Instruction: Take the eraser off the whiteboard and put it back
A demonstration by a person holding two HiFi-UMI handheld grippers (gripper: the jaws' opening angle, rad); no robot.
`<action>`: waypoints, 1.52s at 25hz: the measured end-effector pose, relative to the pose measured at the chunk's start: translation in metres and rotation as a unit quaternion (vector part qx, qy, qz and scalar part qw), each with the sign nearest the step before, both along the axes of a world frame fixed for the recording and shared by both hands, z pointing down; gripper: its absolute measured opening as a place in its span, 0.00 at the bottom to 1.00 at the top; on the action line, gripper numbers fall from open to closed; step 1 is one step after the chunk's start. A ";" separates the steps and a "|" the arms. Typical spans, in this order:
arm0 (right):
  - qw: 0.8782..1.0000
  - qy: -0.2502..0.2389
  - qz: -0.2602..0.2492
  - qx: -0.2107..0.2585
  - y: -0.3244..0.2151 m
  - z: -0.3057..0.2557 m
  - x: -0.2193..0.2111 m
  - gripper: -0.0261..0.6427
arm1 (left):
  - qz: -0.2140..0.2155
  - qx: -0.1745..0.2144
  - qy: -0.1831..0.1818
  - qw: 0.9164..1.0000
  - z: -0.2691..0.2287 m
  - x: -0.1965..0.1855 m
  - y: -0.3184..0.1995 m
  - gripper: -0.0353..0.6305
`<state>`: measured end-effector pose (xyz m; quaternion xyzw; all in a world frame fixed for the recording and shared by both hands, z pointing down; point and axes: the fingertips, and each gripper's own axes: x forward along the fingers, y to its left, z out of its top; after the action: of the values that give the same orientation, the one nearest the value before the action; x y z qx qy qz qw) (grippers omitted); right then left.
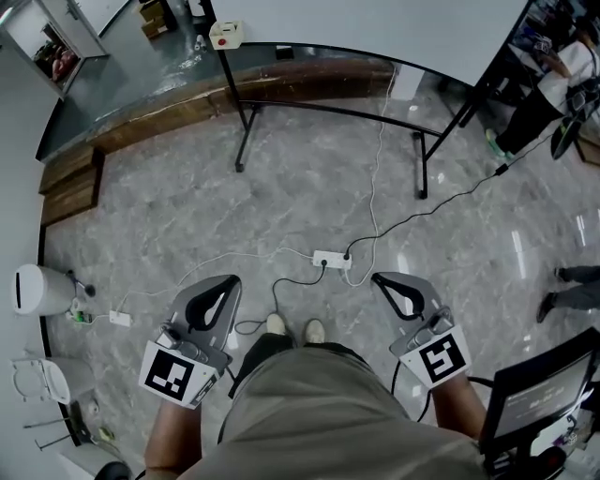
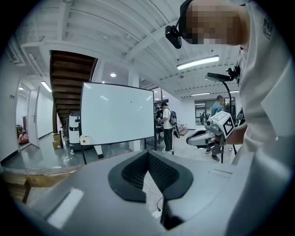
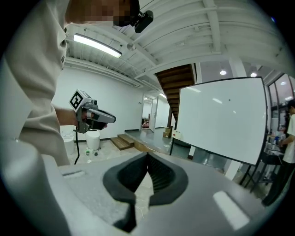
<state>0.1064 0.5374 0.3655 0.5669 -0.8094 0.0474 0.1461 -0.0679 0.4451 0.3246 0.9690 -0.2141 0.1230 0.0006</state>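
Since the eraser [image 1: 226,35] is well off on the whiteboard [image 1: 375,23], L claw [image 1: 228,281] & R claw [image 1: 379,278] are held shut, empty.

Floor is glossy grey marbled tile [image 1: 309,187]. A wood-edged raised step [image 1: 234,98] runs along the far side, with darker reflective floor beyond it. White power strip [image 1: 332,259] with cables lies mid-floor, white bin [image 1: 37,289] at left. Wooden staircase [image 2: 69,73], white wall [image 3: 110,101], ribbed white ceiling [image 2: 115,27], tube light [image 2: 198,62] lit, one recessed spot [image 2: 113,74].
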 end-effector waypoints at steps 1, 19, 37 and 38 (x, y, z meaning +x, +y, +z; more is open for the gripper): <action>1.000 -0.003 -0.003 0.000 0.000 0.000 0.000 0.04 | -0.001 0.002 0.001 1.000 -0.001 0.001 0.002 0.06; 0.999 -0.001 -0.024 -0.026 -0.078 0.030 -0.017 0.08 | -0.033 -0.036 0.018 0.999 0.032 -0.018 -0.065 0.06; 0.998 0.060 -0.017 0.003 -0.317 -0.004 -0.058 0.14 | -0.010 -0.035 0.047 0.998 0.023 -0.053 -0.265 0.06; 0.998 0.060 -0.018 0.000 -0.326 -0.002 -0.058 0.14 | -0.015 -0.035 0.049 0.998 0.023 -0.054 -0.271 0.06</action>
<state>0.0485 0.2116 0.3635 0.5539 -0.8093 0.0102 0.1953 -0.1223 0.1739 0.3473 0.9699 -0.2241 0.0829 0.0468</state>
